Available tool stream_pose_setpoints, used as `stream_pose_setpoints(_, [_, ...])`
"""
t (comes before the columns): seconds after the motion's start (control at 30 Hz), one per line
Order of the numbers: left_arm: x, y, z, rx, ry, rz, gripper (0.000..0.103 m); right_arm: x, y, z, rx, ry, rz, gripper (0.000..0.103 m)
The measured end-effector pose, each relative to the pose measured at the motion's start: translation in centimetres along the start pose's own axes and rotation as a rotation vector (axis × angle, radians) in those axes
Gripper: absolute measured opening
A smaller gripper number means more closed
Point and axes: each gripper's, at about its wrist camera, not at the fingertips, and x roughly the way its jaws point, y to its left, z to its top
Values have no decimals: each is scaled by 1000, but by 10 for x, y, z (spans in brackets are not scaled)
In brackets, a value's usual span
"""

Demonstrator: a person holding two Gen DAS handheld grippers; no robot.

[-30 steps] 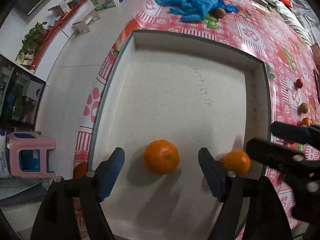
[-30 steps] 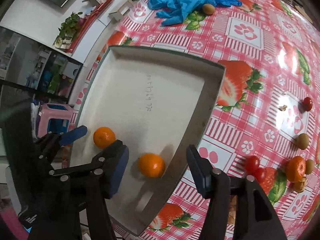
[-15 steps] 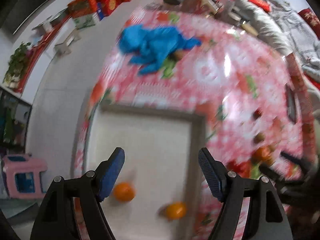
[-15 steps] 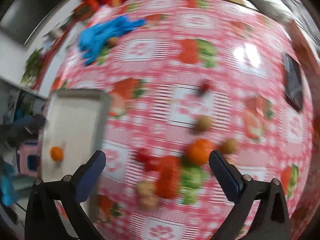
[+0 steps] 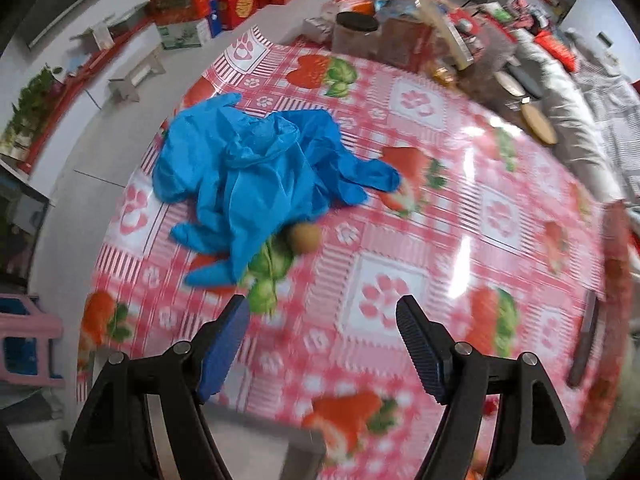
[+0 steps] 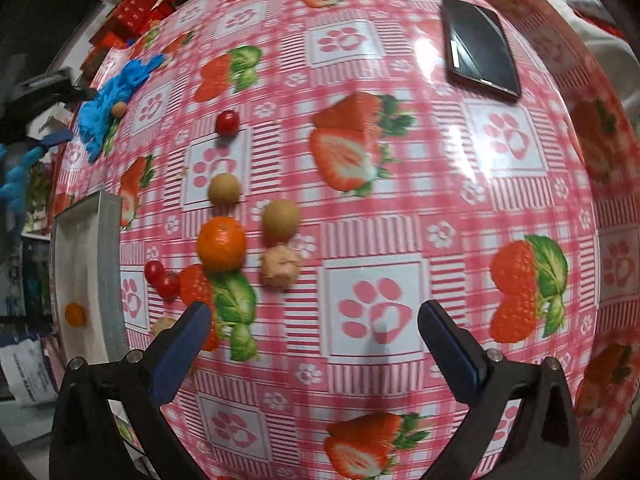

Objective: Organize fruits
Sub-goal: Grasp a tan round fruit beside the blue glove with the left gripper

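My right gripper and left gripper both hang released, empty. I'd straddle the orange squarely, then carry it to the tray at the tabletop's edge.

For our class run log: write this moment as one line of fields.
left gripper: open, empty | right gripper: open, empty | tray: one orange seen | loose: orange, brown fruits, cherry tomatoes
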Motion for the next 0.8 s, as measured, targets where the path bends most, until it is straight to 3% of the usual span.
stream_pose_setpoints(0.1, [23,-6,8,5,0,58,68,1,-15,-2,25,5,6,103])
stream_pose_setpoints(0.4, [70,-5,22,-38,45,148,68,13,-47,-2,87,46,24,103])
stream_pose_setpoints(0.5, [74,-5,24,-48,24,161,68,15,-50,0,92,52,27,103])
stream_pose_setpoints(0.57, [75,-5,29,-57,15,138,53,17,-51,1,92,54,28,103])
stream_pose_setpoints(0.63, [75,-6,32,-45,17,113,27,18,-50,2,92,57,28,103])
stream_pose_setpoints(0.8, [65,-21,14,44,8,84,27,20,-42,4,87,57,34,103])
